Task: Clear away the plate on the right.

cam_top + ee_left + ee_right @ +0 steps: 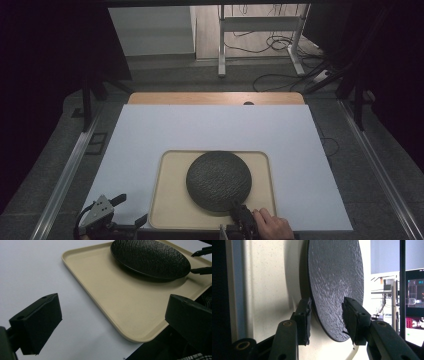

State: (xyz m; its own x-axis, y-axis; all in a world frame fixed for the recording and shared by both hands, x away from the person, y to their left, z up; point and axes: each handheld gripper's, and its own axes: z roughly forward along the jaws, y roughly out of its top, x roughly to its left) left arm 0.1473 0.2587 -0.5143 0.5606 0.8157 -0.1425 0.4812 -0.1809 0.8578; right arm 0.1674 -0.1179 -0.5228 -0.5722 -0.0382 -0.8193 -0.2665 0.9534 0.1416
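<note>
One black plate (218,180) sits on one beige tray (172,200) at the near edge of the white table (150,135). Your right gripper (325,315) straddles the plate's near rim, one jaw under it and one over, not yet pinched tight. Your left gripper (110,322) hovers off the tray's left corner, jaws spread wide, holding nothing.
</note>
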